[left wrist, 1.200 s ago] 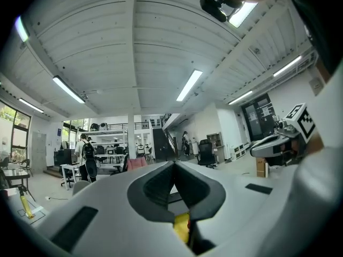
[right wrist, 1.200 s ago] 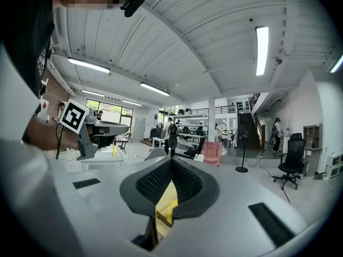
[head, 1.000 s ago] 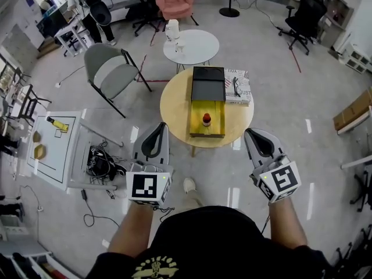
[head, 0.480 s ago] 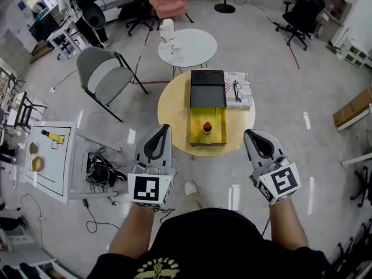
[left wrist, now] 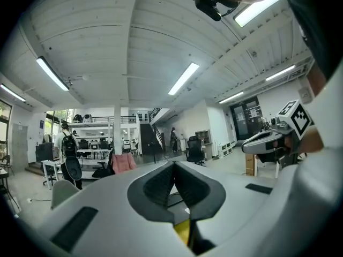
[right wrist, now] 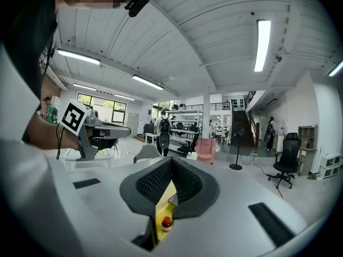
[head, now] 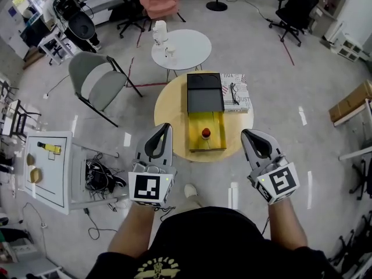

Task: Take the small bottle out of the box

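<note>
A small bottle (head: 206,133) with a red cap stands upright in an open yellow box (head: 197,144) on a round wooden table (head: 171,112). The box's black lid (head: 204,93) lies folded back beyond it. My left gripper (head: 165,127) is held in the air at the table's near left edge, shut and empty. My right gripper (head: 246,134) is at the near right edge, also shut and empty. In the right gripper view the bottle (right wrist: 166,224) and the yellow box (right wrist: 164,203) show through the slit below the closed jaws. The left gripper view shows only a sliver of yellow box (left wrist: 183,232).
A magazine with glasses on it (head: 235,92) lies beside the lid. Beyond stand a small white round table (head: 186,50) with a jug, a grey folding chair (head: 96,80) at the left, and a low white table (head: 49,164) with cables (head: 102,174) next to it.
The room and table have shifted slightly in the head view as the person moves. Both grippers keep the same pose, shut, at the table's near edge.
</note>
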